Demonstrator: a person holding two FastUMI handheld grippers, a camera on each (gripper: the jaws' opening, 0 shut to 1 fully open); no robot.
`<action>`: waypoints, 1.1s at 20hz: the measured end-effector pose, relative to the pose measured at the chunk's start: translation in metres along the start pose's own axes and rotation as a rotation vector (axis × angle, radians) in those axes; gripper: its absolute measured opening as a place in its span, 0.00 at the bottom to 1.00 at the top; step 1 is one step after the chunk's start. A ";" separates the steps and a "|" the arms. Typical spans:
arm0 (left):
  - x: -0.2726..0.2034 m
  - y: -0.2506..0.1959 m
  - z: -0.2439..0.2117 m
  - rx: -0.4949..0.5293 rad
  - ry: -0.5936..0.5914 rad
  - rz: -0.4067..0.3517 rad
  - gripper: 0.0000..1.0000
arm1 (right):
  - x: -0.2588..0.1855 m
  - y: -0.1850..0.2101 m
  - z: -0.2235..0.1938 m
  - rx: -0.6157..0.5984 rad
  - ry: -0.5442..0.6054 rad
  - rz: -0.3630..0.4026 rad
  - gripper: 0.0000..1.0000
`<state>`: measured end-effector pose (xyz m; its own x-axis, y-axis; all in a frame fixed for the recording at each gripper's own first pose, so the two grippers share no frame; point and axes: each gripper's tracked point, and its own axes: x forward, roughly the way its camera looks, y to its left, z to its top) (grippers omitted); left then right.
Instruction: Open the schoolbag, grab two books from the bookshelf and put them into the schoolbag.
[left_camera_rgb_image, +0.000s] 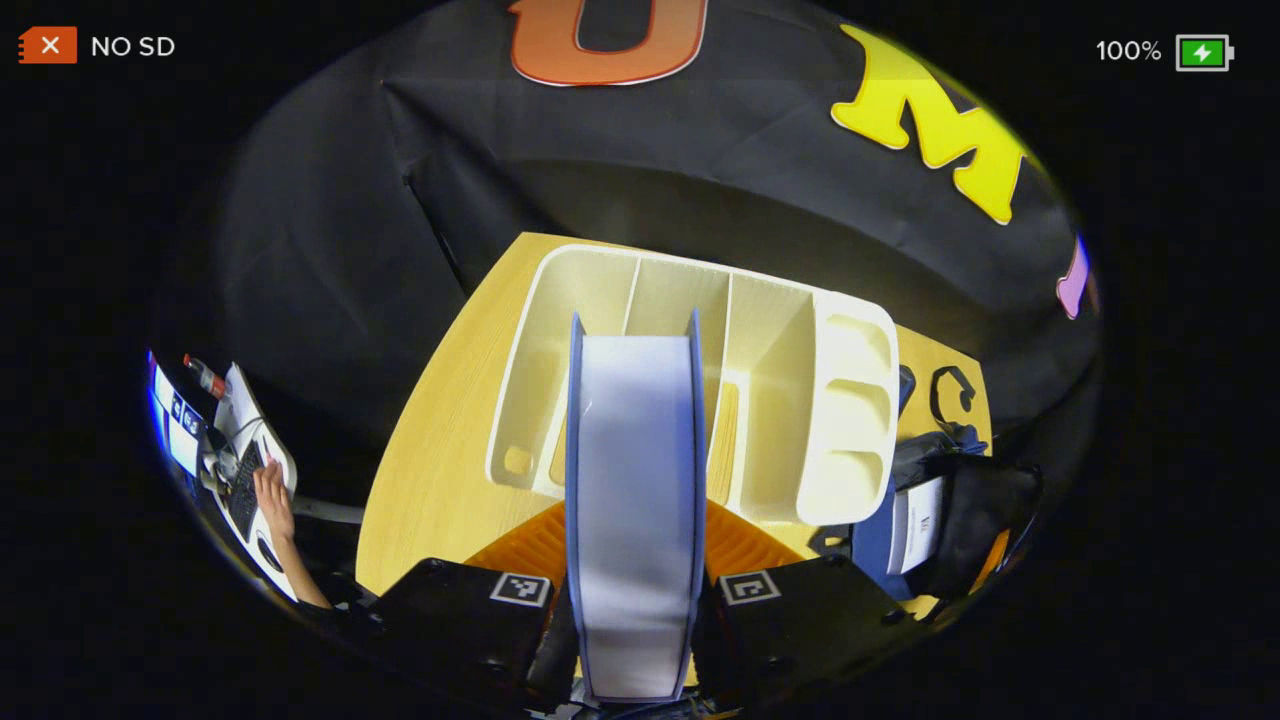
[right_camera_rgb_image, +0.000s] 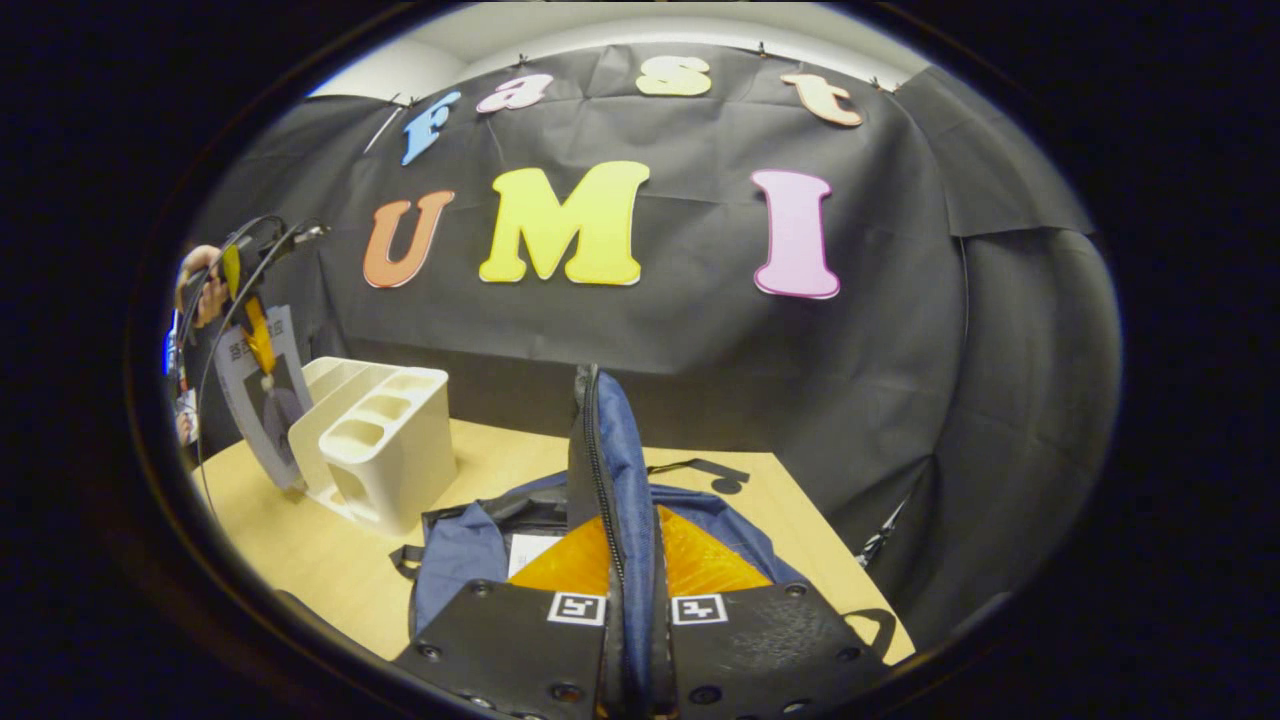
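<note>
- Left gripper view: my left gripper (left_camera_rgb_image: 636, 560) is squeezing a book (left_camera_rgb_image: 636, 480) above the bookshelf (left_camera_rgb_image: 850, 400).
- My right gripper (right_camera_rgb_image: 632, 600) is pinching the schoolbag (right_camera_rgb_image: 470, 550) flap open, near the table's (right_camera_rgb_image: 300, 540) front edge.
- One book (right_camera_rgb_image: 530, 552) is lying inside already, I think.

Wooden table (right_camera_rgb_image: 300, 560), keyboard (left_camera_rgb_image: 245, 487), marker pen (left_camera_rgb_image: 205, 378)

left gripper (left_camera_rgb_image: 636, 590): black body, square fiducial tags | right gripper (right_camera_rgb_image: 637, 610): black plates, screws, two tags
</note>
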<state>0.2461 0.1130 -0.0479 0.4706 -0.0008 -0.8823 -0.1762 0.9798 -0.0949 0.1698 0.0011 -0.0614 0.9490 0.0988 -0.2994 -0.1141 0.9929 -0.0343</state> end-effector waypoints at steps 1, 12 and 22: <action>-0.005 0.005 -0.012 -0.029 -0.008 -0.022 0.47 | -0.001 0.000 0.000 0.006 -0.002 0.000 0.09; -0.061 0.009 -0.107 -0.276 -0.108 -0.240 0.47 | 0.003 0.003 -0.012 0.017 0.010 0.008 0.10; -0.031 -0.066 -0.174 -0.363 -0.036 -0.520 0.47 | 0.001 0.011 -0.023 0.000 0.030 0.037 0.10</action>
<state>0.0930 0.0140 -0.0948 0.6013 -0.4451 -0.6636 -0.1958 0.7231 -0.6624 0.1626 0.0104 -0.0837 0.9349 0.1332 -0.3290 -0.1488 0.9886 -0.0227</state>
